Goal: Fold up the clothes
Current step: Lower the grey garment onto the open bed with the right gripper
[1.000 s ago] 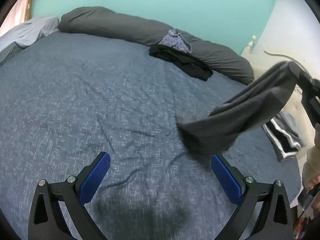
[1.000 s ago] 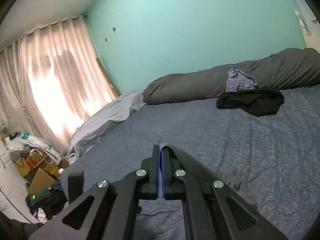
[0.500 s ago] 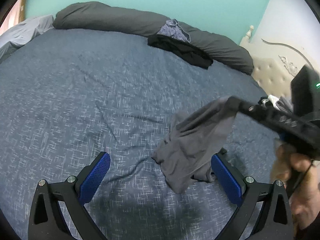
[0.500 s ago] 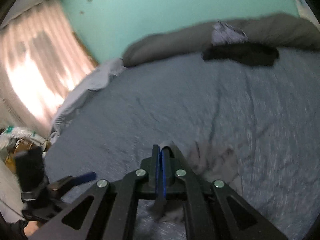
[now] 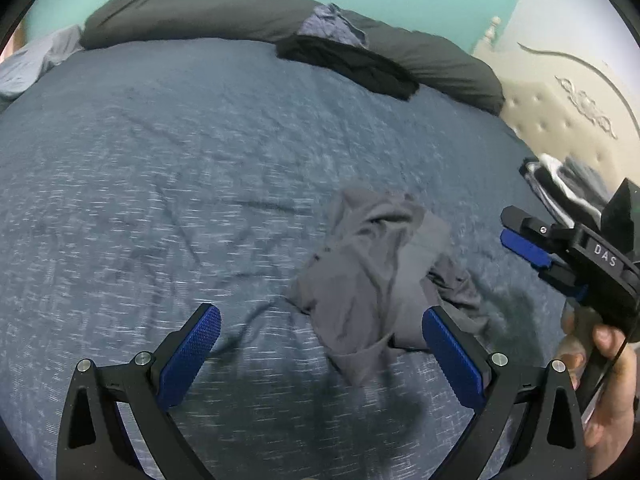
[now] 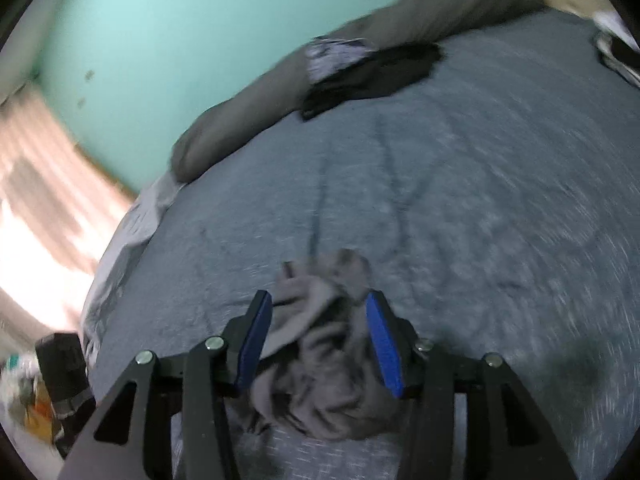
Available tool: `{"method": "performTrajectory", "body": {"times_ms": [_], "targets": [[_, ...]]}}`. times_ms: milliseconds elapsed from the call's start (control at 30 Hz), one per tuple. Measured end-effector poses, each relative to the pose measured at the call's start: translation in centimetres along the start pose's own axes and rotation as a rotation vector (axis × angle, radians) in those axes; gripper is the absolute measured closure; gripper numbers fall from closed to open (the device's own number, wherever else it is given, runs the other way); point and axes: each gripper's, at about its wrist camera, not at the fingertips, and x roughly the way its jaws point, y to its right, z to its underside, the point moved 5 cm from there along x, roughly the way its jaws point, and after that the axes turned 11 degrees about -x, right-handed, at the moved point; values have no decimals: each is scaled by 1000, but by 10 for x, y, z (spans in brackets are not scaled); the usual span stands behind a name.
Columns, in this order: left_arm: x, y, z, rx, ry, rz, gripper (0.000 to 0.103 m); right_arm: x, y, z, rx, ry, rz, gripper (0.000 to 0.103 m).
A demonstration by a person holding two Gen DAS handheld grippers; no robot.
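A crumpled grey garment (image 5: 376, 276) lies in a heap on the blue bedspread (image 5: 160, 184). My left gripper (image 5: 320, 344) stands open just in front of it, with the garment's near edge beside its right finger. My right gripper (image 6: 318, 320) hovers over the same grey garment (image 6: 320, 368); its jaws are opening, the cloth lies loose between and below them, and the pads do not press on it. In the left wrist view the right gripper (image 5: 528, 240) shows at the right edge, held by a hand (image 5: 608, 392).
A long dark grey pillow (image 5: 240, 16) runs along the far side of the bed by the teal wall. A black garment (image 5: 352, 64) and a pale purple one (image 5: 332, 28) lie against it. Striped black-and-white clothes (image 5: 560, 188) sit by the cream headboard (image 5: 568, 108). Curtains (image 6: 44, 200) hang at the left.
The right gripper came down with the grey garment hanging from it, then its jaws parted and the garment dropped in a heap on the bed. The left gripper sank lower, still open.
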Motion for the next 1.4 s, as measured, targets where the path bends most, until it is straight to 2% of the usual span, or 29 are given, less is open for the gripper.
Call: {"method": "performTrajectory", "body": {"times_ms": [133, 267, 433, 533, 1000, 1067, 1300, 1400], "targets": [[8, 16, -2, 41, -6, 30, 0, -1, 18, 12, 66, -9, 35, 49], [18, 27, -4, 66, -9, 34, 0, -5, 24, 15, 74, -23, 31, 49], [27, 23, -8, 31, -18, 18, 0, -9, 27, 14, 80, -16, 25, 48], [27, 24, -10, 47, -13, 10, 0, -9, 26, 13, 76, -12, 23, 47], [27, 32, -6, 69, -28, 62, 3, -7, 22, 8, 58, -2, 11, 47], [27, 32, -4, 78, -34, 65, 10, -6, 21, 8, 55, -3, 10, 47], [27, 35, -2, 90, -48, 81, 26, -4, 19, 9, 47, -6, 5, 47], [28, 39, 1, 109, -63, 93, 38, -4, 17, 9, 43, -8, 3, 47]]}}
